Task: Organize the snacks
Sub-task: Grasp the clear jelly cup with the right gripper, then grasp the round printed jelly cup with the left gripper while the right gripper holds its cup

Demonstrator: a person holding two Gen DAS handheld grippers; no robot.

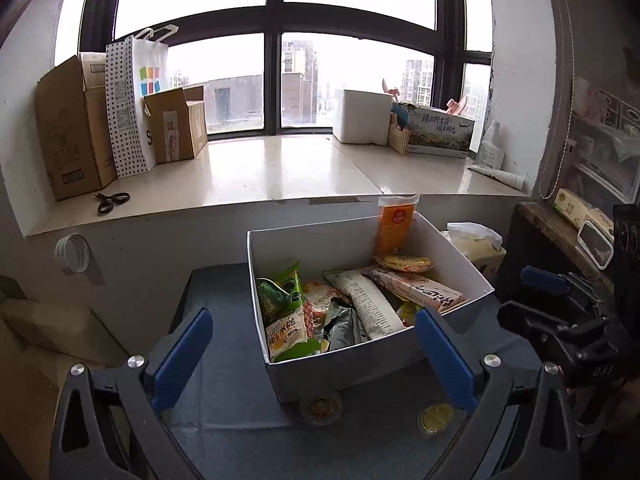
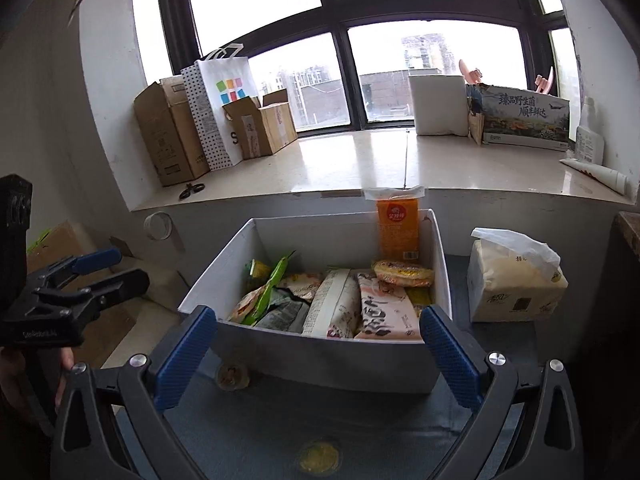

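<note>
On the windowsill at the left stand cardboard boxes [image 1: 76,128] and a dotted paper bag [image 1: 134,104], with scissors [image 1: 112,201] lying in front. The left gripper [image 1: 314,344] has its jaws spread wide, nothing between the pads. Just ahead sits the white box [image 2: 320,364] on the blue cloth [image 2: 360,432], packed with snacks [image 2: 336,304] (an orange packet [image 2: 398,232] stands upright against its far wall). Two small round cups [image 1: 321,408] lie on the cloth before the box. The right gripper [image 2: 320,344] is likewise wide apart and empty. A tissue pack [image 2: 516,280] rests right of the box.
</note>
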